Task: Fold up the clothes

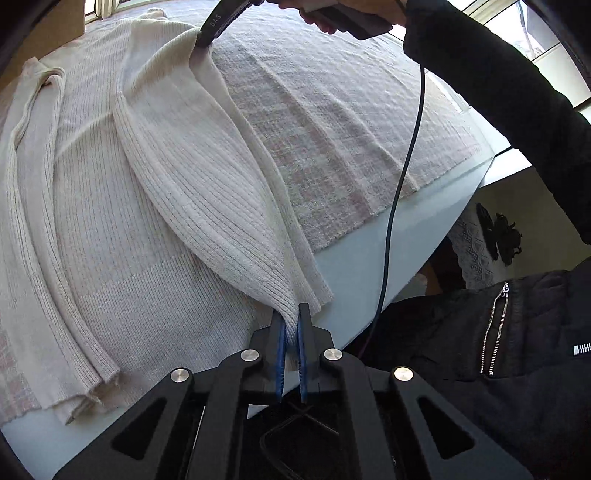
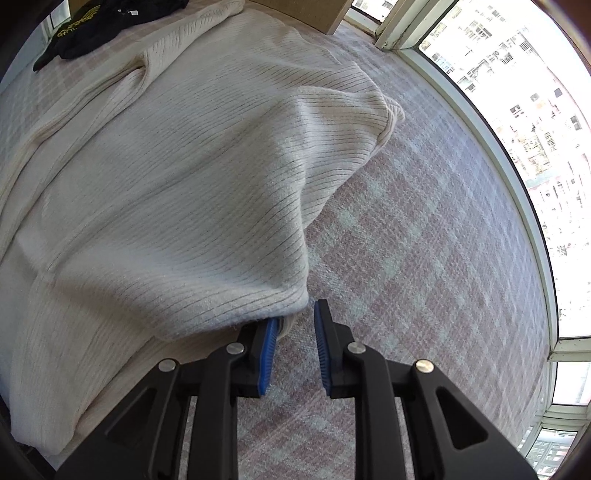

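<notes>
A cream ribbed sweater (image 1: 110, 221) lies on a plaid blanket (image 1: 332, 129), one sleeve along its left side. My left gripper (image 1: 290, 321) is shut on the sweater's hem corner near the table's front edge. A lifted fold runs from there to my right gripper (image 1: 205, 38) at the far end. In the right wrist view the sweater (image 2: 166, 184) tents up and drapes over the left finger of my right gripper (image 2: 295, 314). Its blue pads stand apart. Cloth touches only the left pad, and the blanket (image 2: 406, 240) shows through the gap.
The white table edge (image 1: 369, 258) runs past the blanket on the right. A person's black sleeve (image 1: 498, 92), zipped jacket (image 1: 480, 350) and a black cable (image 1: 402, 177) are close by. A black garment (image 2: 92, 26) lies at the far corner, and windows (image 2: 535, 129) line the side.
</notes>
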